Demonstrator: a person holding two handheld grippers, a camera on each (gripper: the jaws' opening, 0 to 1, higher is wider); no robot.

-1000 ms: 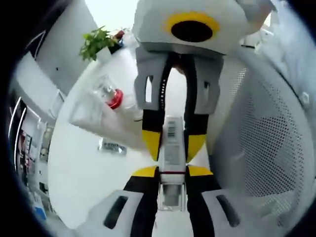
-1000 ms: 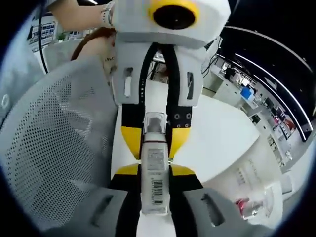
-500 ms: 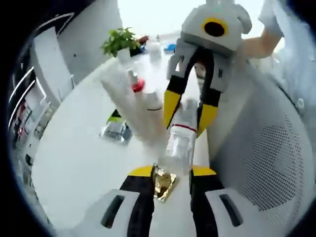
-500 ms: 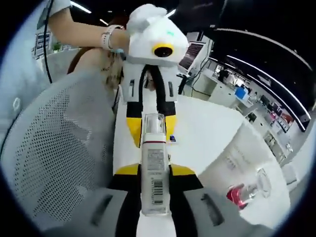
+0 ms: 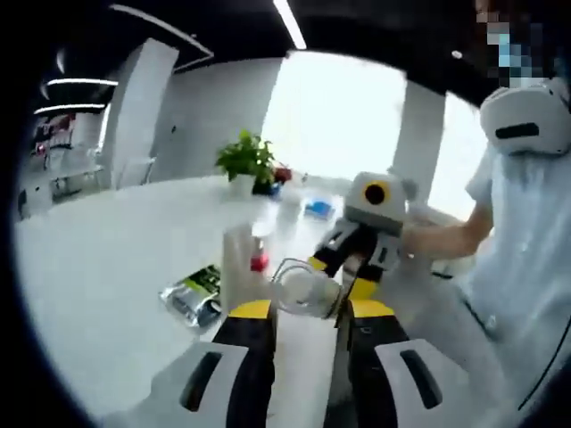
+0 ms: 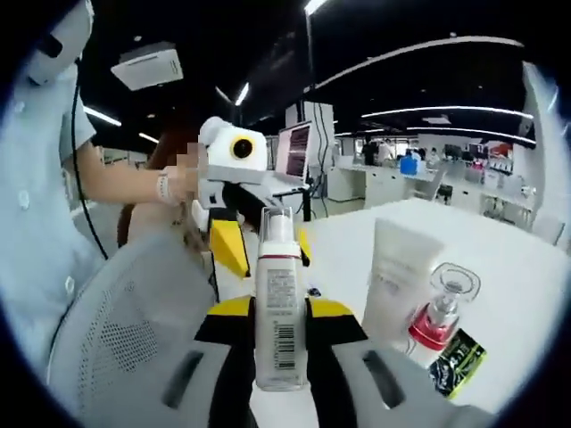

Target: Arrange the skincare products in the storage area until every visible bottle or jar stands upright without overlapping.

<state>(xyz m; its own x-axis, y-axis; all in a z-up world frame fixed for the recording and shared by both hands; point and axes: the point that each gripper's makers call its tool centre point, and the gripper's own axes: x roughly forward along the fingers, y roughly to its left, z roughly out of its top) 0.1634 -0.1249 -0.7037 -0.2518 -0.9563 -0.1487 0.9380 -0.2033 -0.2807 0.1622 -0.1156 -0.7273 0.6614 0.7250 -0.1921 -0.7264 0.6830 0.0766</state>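
Observation:
My right gripper point(image 6: 280, 308) is shut on a white pump bottle point(image 6: 279, 303) with a barcode label and a clear cap, held upright along the jaws. In the left gripper view that bottle's clear cap point(image 5: 302, 291) points at me just above my left gripper point(image 5: 312, 310), whose jaws stand open and apart from it. The right gripper point(image 5: 340, 277) shows behind the cap. A white tube point(image 6: 397, 267) stands upright on the table. Beside it stands a glass bottle with red liquid point(image 6: 440, 314). Both also appear as the tube point(image 5: 236, 266) and the red bottle point(image 5: 260, 259).
A green-black sachet point(image 5: 194, 299) lies flat on the white table point(image 5: 98, 259), close to the tube. A white mesh chair point(image 6: 125, 330) is at my left. A person in a pale top point(image 5: 522, 232) stands close by. A potted plant point(image 5: 248, 160) sits at the far edge.
Both grippers were on the bottle a second ago. The left one has let go and drawn back. Both views have tilted up towards the room.

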